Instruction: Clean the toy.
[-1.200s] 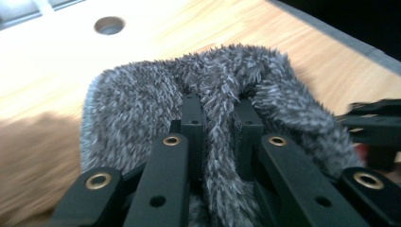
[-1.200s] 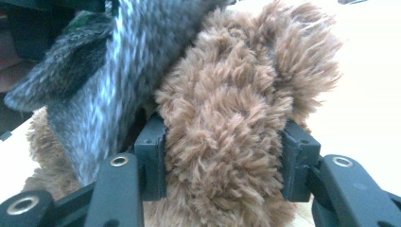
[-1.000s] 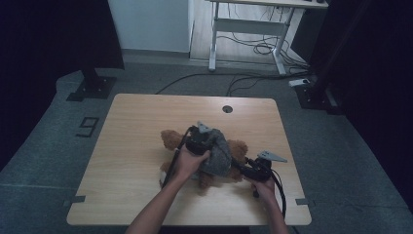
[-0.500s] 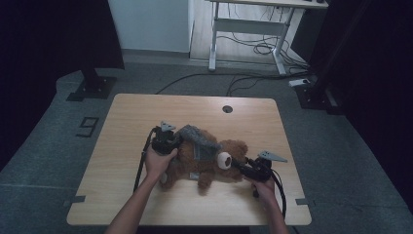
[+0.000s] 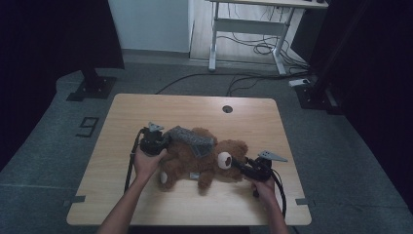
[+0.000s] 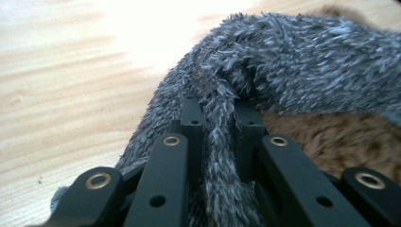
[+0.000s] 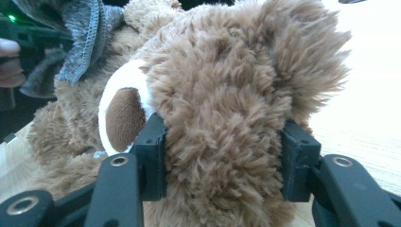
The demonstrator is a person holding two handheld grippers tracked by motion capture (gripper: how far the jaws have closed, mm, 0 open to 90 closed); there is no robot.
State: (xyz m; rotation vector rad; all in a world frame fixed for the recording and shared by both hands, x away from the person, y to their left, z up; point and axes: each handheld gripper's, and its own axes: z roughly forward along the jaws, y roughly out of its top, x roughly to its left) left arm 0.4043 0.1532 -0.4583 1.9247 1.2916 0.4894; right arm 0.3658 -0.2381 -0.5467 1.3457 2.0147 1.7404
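A brown teddy bear [image 5: 187, 163] lies on its side on the wooden table [image 5: 146, 109], head to the right. A grey fuzzy garment [image 5: 192, 139] stretches across its upper body. My left gripper [image 5: 164, 138] sits at the bear's left and is shut on one end of the garment. In the left gripper view the jaws [image 6: 220, 113] pinch a fold of the grey pile [image 6: 307, 56], with brown fur below. My right gripper [image 5: 237, 165] is shut on the bear's head [image 7: 213, 71], one pad on either side beside the white and brown muzzle [image 7: 120, 116]. The garment's hem [image 7: 82, 38] hangs at upper left.
A round cable hole [image 5: 227, 108] sits near the table's far edge. Beyond the table stand a white desk frame [image 5: 243, 27] with cables and a black stand base [image 5: 92, 87] on the floor. Bare tabletop lies to the left and along the far side.
My left gripper has travelled left across the bear with the grey garment in its jaws, drawing it off the head, which now shows. The right gripper has stayed put on the head.
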